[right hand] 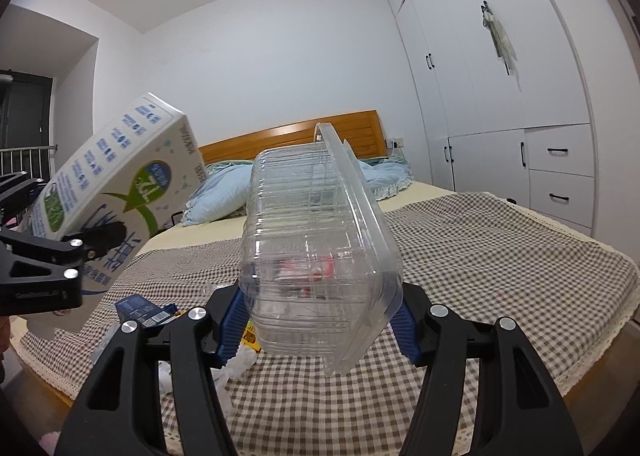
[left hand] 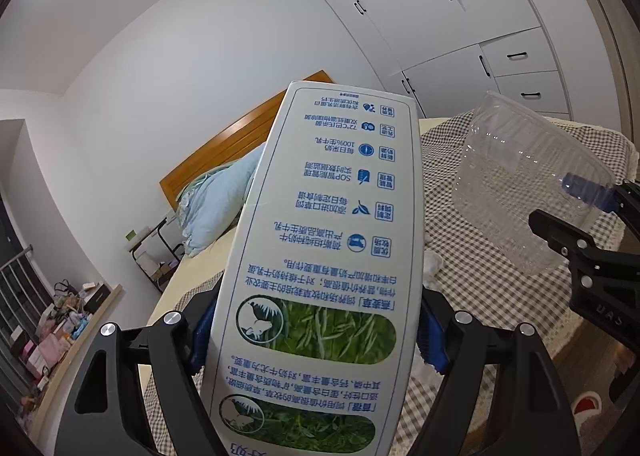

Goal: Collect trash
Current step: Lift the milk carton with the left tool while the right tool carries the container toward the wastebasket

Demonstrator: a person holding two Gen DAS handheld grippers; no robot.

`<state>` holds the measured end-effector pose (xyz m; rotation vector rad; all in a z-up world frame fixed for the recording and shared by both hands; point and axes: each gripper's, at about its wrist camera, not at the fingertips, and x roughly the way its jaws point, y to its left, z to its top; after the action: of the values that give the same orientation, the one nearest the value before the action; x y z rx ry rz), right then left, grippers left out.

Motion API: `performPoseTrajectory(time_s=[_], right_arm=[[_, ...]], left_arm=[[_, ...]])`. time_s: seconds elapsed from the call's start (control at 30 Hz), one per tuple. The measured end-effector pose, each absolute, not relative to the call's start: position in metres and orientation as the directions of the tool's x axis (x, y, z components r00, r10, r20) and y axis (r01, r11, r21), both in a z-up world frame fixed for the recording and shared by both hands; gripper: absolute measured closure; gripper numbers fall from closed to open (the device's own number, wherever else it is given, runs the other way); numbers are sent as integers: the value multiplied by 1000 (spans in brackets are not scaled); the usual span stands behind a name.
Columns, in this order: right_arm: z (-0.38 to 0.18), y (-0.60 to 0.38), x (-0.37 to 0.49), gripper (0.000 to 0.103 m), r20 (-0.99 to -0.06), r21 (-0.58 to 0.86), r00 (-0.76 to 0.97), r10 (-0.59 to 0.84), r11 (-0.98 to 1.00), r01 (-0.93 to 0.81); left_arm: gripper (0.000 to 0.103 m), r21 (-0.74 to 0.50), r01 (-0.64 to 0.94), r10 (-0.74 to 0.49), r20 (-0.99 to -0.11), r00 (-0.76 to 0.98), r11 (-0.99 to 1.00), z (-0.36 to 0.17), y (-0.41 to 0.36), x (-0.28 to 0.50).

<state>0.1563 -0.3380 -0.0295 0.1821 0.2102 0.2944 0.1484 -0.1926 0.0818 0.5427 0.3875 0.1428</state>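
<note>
Bedroom clutter is the backdrop as two handheld grippers lift trash above a bed covered in a checked blanket (right hand: 500, 256). Nearest the lens, the left gripper (left hand: 316, 330) clamps its blue pads on both sides of one white milk carton (left hand: 332, 240), printed in blue and green and tilted away from the camera. The right gripper (right hand: 316, 320) grips one clear plastic container (right hand: 316, 248), turned on its side with its rim facing right; the blue pads press on its walls. Both pieces hang clear of the bedding. Below them, near the blanket's front edge, lie a small dark blue box (right hand: 140, 310) and crumpled white paper scraps (right hand: 240, 364). Farther back sit pale blue pillows (right hand: 224, 195), a wooden headboard (right hand: 288, 135) and white wardrobes (right hand: 500, 95).
</note>
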Motion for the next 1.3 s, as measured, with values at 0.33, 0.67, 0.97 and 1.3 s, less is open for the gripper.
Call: performPoseTrajectory(time_s=[0.33, 0.67, 0.97, 1.3], right_arm=[[-32, -348, 125, 44, -187, 229, 929, 320, 934, -276], [-46, -358, 94, 44, -211, 282, 922, 324, 923, -260], [-66, -365, 70, 44, -256, 293, 916, 308, 928, -230], [-84, -367, 38, 44, -289, 272, 911, 295, 937, -217]], left_arm=[[27, 502, -31, 219, -321, 921, 864, 77, -203, 104], [27, 451, -23, 188, -325, 927, 892, 75, -205, 71], [27, 422, 12, 145, -339, 930, 907, 69, -201, 45], [27, 399, 73, 81, -357, 931, 914, 58, -196, 19]])
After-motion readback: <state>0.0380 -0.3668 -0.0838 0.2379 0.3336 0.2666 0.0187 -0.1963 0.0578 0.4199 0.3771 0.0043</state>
